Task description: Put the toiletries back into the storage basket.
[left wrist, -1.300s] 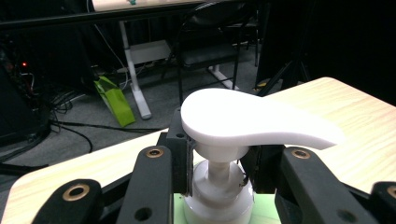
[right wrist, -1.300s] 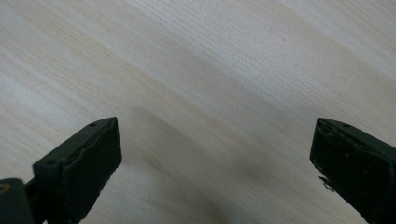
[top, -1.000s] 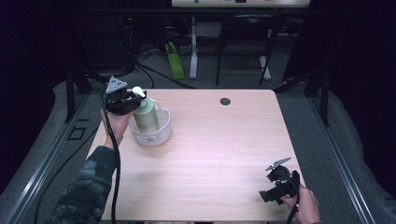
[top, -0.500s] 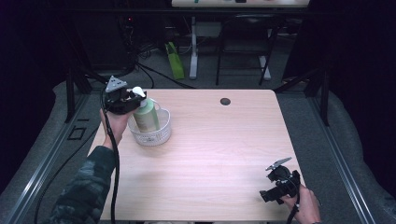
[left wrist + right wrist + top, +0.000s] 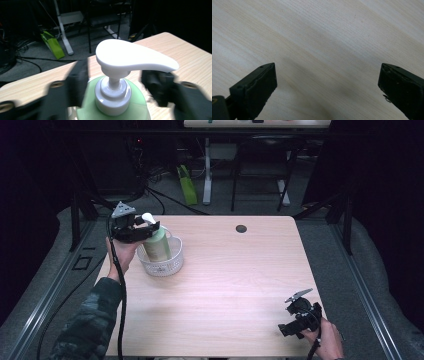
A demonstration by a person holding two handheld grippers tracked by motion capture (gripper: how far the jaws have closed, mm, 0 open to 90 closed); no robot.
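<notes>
A green soap bottle (image 5: 158, 246) with a white pump head (image 5: 148, 217) stands upright inside a small white basket (image 5: 161, 263) near the far left corner of a pale wooden table (image 5: 220, 285), seen from the high view. The left gripper (image 5: 145, 231), held in a hand that reaches in along the table's left edge, sits at the bottle's upper part, its jaws on either side of the shoulder just beneath the pump. In the left gripper view the two black jaws flank the bottle (image 5: 112, 110) to left and right, blurred at close range, with the white pump head (image 5: 132, 58) pointing off to the right above them; the jaws look pressed against the green body, though the blur hides the exact contact. A black cable (image 5: 120, 295) trails from that gripper down along a camouflage-patterned sleeve (image 5: 87, 325).

The right gripper (image 5: 300, 317) rests low near the table's near right corner, well apart from basket and bottle, in a hand that enters from the bottom edge. Its own view looks down on bare wood grain (image 5: 324, 50), with the two black jaws spread wide at the left and right of the frame and nothing between them.

A small dark round grommet (image 5: 241, 228) sits by the table's far edge, right of centre. Beyond the table, on the dim grey floor, a bright green object (image 5: 188, 191) leans beside a white desk leg (image 5: 207, 175).
</notes>
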